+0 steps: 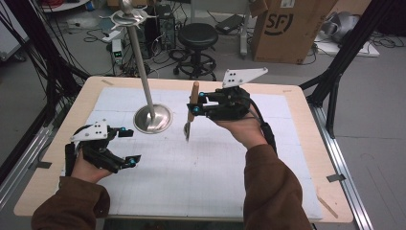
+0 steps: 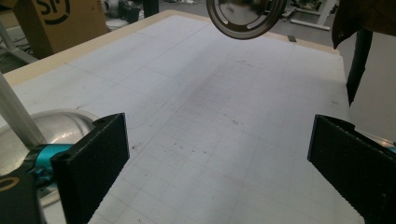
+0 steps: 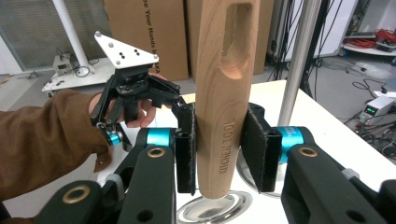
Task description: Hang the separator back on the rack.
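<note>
**Wooden-handled utensil hangs upright beside the hanging stand, in the right gripper**

The desk carries a white gridded mat, and on it, left of centre, stands a metal utensil stand: a round domed base with a slim pole rising to a crown of hooks at the top. The stand is upright, its pole leaning slightly in the high view because of the camera angle.

The right gripper is clamped on a wooden-handled kitchen utensil, its pads pressed on either side of the handle about midway up. In the right gripper view the handle runs nearly vertical, with a slotted hanging hole near its top end and the metal working end pointing down toward the mat. The utensil is held clear of the desk, just to the right of the stand's base, with the pole close behind it.

The left gripper hovers low over the mat at the near left with its jaws spread wide and nothing between them; the stand's base sits just beside its left jaw.

The relation that matters: the handle's long axis is parallel to the pole, and the hanging slot sits well below the hooks. I judge the next move to be a lift, up and leftward, by the right hand, which is the nearer one.
</note>
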Motion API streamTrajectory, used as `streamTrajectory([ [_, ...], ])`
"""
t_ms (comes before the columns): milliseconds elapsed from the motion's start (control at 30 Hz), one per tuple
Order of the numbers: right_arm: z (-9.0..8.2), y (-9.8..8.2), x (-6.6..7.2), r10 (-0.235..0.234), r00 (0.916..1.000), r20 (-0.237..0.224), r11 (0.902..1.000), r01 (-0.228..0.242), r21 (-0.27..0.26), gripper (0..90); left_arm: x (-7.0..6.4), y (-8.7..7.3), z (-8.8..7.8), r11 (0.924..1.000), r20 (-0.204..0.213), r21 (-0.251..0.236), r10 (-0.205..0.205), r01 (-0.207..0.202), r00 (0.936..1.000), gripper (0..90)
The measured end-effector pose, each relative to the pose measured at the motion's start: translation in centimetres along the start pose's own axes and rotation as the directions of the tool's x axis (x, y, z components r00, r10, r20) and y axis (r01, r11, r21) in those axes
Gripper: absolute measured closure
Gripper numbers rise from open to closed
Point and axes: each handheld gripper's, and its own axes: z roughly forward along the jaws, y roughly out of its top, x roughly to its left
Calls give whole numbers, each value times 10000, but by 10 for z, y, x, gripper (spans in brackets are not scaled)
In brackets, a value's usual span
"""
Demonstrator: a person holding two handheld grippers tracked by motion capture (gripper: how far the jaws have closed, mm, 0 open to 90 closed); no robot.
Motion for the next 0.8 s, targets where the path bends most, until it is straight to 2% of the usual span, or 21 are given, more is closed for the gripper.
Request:
streamTrajectory([
  [400, 1, 19, -13, -97, 9997, 209, 9999, 96, 80, 676, 0, -1, -1, 9999, -96, -106, 68, -69, 9999, 61],
  [500, 1, 26, -16, -153, 9996, 225, 9999, 153, 2, 676, 0, -1, -1, 9999, -61, -94, 89, -89, 9999, 61],
  [800, 13, 55, -26, -445, 9983, 384, 9984, 431, 370, 676, 1, -1, -2, 9999, 0, -166, 21, -21, 10000, 61],
])
